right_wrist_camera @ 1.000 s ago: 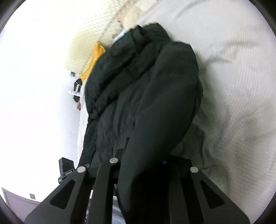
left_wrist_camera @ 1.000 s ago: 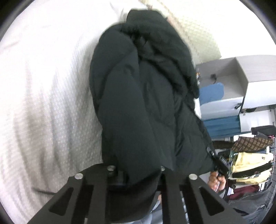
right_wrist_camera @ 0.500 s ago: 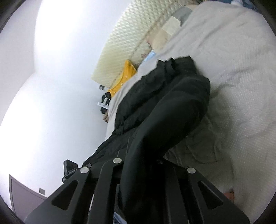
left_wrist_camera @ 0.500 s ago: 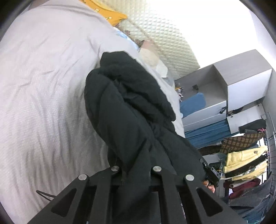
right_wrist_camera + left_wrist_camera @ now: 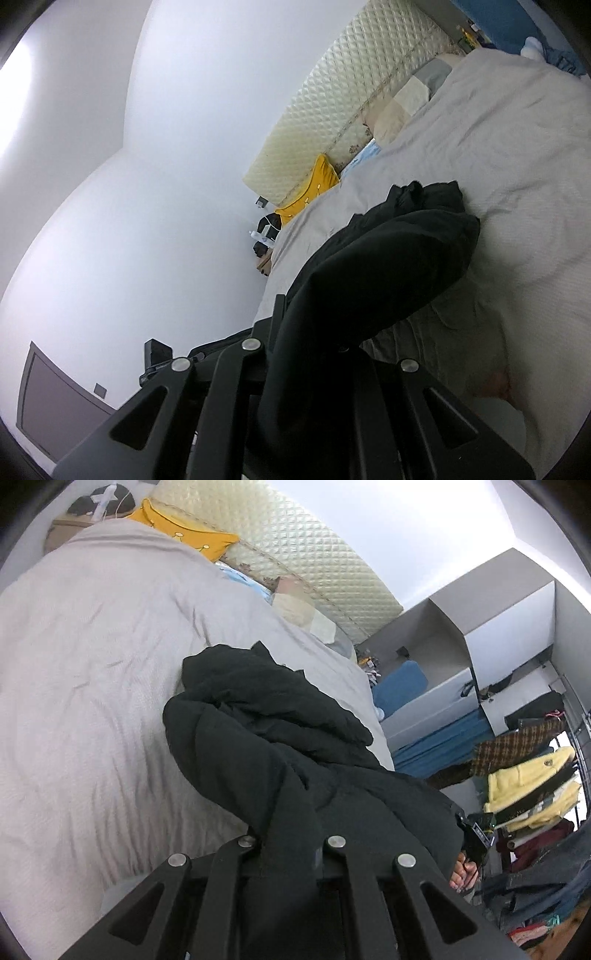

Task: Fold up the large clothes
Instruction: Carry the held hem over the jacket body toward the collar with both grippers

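A large black padded jacket [image 5: 266, 746] hangs between my two grippers, its far end resting bunched on the grey bed cover [image 5: 85, 686]. My left gripper [image 5: 291, 849] is shut on one edge of the jacket. My right gripper [image 5: 299, 347] is shut on the other edge of the jacket [image 5: 388, 266]. The cloth covers the fingertips in both views. The other gripper and a hand [image 5: 467, 871] show at the right of the left wrist view.
A quilted cream headboard [image 5: 314, 557] and a yellow pillow [image 5: 184, 535] lie at the bed's far end. A grey shelf unit [image 5: 480, 635] and a rack of stacked clothes [image 5: 528, 797] stand to the right. A white wall [image 5: 147, 184] is at the left.
Both grippers have tilted up and pulled back with the jacket. The jacket now stretches lower toward the bed, and the headboard and room have come into view.
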Demonstrator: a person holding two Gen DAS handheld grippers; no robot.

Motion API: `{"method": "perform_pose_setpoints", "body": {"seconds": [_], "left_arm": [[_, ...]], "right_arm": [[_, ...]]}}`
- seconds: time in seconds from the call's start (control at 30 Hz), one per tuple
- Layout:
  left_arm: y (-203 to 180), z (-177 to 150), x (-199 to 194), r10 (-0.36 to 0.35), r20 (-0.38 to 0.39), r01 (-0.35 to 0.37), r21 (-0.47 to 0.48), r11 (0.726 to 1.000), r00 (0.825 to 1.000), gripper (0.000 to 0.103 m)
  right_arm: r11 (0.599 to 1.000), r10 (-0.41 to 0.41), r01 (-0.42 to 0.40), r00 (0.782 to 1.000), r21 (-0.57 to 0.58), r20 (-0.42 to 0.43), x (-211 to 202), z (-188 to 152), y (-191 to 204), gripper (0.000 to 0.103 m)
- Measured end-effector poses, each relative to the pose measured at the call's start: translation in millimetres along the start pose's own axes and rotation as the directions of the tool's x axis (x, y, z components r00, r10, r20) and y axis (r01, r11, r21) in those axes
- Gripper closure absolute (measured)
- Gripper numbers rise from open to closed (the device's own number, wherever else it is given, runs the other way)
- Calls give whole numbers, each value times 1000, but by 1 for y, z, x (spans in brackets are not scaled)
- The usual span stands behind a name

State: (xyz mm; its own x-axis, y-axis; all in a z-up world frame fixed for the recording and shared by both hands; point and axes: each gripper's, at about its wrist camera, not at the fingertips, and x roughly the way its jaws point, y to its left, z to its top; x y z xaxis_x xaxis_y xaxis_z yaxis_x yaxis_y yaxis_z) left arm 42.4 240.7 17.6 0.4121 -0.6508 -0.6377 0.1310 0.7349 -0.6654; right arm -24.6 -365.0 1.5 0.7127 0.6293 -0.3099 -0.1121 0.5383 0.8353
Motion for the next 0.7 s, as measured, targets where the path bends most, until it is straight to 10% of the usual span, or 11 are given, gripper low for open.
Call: {"method": "perform_pose_setpoints", "body": {"seconds": [0.4, 0.7], "left_arm": [[-10, -38, -27, -39, 23, 40, -54, 998, 999, 95], [-8, 34, 10, 5, -1, -5, -36, 999, 1000, 95]], "right_arm": [[998, -55, 55, 998, -1, -5, -35, -19, 16, 95], [995, -103, 104, 994, 5, -27, 6, 38, 4, 93]]}}
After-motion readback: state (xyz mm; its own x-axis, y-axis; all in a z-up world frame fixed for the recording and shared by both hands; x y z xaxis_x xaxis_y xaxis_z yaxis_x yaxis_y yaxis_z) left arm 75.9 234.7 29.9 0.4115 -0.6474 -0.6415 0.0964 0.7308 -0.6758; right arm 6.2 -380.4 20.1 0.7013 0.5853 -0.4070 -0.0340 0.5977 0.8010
